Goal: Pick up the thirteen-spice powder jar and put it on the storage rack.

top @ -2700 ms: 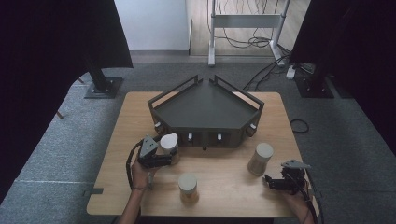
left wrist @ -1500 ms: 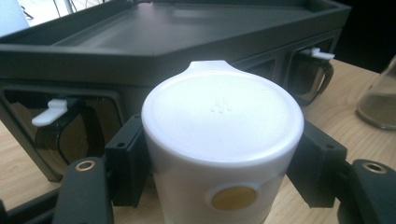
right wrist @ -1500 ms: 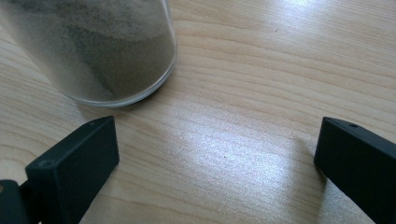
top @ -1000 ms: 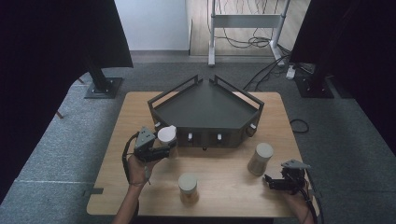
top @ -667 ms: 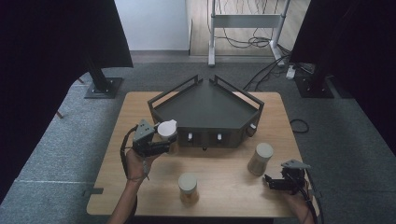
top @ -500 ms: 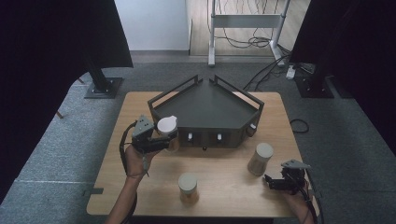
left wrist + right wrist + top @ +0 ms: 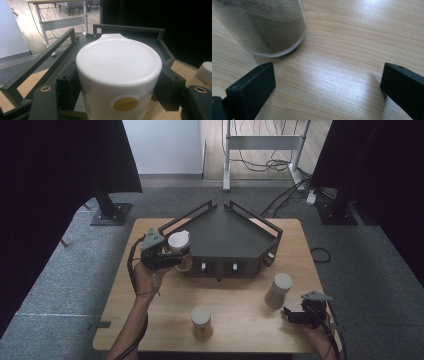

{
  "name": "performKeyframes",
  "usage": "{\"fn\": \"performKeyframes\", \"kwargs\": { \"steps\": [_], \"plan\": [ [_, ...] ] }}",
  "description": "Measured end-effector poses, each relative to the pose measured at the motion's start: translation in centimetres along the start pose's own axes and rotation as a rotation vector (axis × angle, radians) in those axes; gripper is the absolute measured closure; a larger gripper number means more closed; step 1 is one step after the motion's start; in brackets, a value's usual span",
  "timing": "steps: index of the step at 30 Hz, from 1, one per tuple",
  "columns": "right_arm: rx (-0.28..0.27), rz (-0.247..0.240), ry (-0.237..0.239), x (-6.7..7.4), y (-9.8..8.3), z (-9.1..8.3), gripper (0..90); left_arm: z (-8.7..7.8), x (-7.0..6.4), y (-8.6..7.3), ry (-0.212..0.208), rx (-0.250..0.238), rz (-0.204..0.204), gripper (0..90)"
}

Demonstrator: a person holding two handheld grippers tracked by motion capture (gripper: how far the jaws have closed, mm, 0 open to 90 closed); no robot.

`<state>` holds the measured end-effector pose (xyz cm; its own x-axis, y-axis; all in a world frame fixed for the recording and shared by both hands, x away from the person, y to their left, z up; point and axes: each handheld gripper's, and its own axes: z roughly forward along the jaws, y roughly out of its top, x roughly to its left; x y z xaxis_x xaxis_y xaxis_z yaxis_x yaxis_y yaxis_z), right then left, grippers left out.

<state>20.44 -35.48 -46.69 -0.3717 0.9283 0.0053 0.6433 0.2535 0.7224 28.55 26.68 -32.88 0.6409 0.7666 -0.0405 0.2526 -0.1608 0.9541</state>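
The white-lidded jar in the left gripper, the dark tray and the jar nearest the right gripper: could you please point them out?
White-lidded jar (image 7: pixel 117 58): left gripper view, middle of its lid.
Dark tray (image 7: pixel 225 237): high view, bare floor.
Jar nearest the right gripper (image 7: pixel 278 291): high view, its side.

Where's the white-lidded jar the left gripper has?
In the high view the jar sits at table left, clamped in the left gripper, beside the left corner of the dark tray.

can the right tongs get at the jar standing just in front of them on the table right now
Probably yes. The right tongs sit open on the table with bare wood between the jaws, and the jar of brownish powder stands just ahead, slightly to one side, so they need a small shift sideways first.
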Motion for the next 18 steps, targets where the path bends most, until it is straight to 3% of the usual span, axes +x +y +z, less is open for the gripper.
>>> {"fn": "performKeyframes", "kwargs": {
  "steps": [12,18],
  "plan": [
    [0.0,0.0,0.0,0.0,0.0,0.0,0.0,0.8,-0.1,2.0,0.035,-0.025,0.014,30.6],
    [-0.001,0.0,0.0,0.0,0.0,0.0,0.0,1.2,0.2,2.5,0.054,-0.037,0.0,30.6]
  ]
}}
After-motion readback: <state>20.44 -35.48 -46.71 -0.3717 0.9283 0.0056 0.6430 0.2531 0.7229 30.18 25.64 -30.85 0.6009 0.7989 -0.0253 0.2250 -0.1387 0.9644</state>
